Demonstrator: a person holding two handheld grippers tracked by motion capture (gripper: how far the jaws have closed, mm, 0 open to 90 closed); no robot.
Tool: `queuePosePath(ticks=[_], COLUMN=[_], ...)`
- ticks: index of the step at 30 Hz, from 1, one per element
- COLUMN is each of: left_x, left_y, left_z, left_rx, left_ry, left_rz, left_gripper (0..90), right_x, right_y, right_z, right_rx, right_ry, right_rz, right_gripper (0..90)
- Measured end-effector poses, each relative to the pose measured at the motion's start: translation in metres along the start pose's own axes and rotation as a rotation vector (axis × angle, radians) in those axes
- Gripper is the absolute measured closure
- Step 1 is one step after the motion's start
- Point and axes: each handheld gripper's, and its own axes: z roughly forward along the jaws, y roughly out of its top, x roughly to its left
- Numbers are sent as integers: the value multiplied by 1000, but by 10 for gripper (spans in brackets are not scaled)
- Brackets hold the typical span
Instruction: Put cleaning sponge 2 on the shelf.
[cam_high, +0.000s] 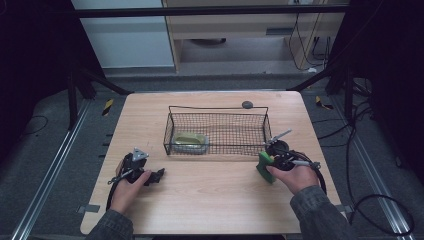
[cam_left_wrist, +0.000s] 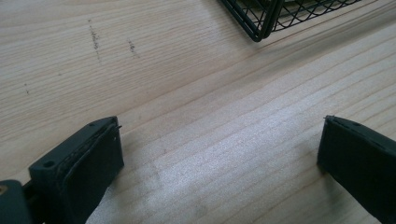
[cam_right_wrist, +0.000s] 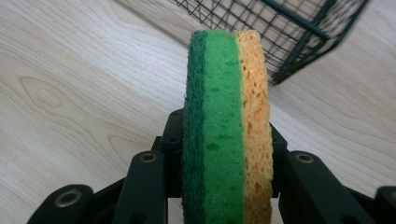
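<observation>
A green and yellow sponge (cam_right_wrist: 229, 126) stands on edge between the jaws of my right gripper (cam_right_wrist: 226, 154), which is shut on it. In the high view the sponge (cam_high: 265, 165) sits at the right gripper (cam_high: 272, 160), just in front of the right end of a black wire basket (cam_high: 217, 131). A yellow-green object (cam_high: 190, 141) lies inside the basket at its left end. My left gripper (cam_high: 159, 175) rests on the wooden table (cam_high: 210, 195) at the front left, jaws wide open over bare wood (cam_left_wrist: 219, 154), with nothing between them.
A corner of the wire basket (cam_left_wrist: 261, 23) lies ahead of the left gripper. A small dark round thing (cam_high: 247, 104) sits near the table's far edge behind the basket. Cables trail off the table's right side.
</observation>
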Motion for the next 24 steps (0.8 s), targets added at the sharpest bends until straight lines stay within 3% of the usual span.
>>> queuePosePath(ticks=[5,11,21,24], left_x=[0,0,0,0], left_y=[0,0,0,0], left_z=[0,0,0,0], left_rx=[0,0,-1,0], left_ry=[0,1,1,0], left_rz=[0,4,4,4], left_gripper=[0,0,0,0], right_x=[-15,-43,-67,-72], right_y=[-10,-15,1,10], right_z=[-20,-41,-67,-72], right_rx=[-57,-99,-203,-221], right_ry=[-9,-63,-136,-145], right_rz=[0,16,28,10], right_gripper=[638,637,638,638])
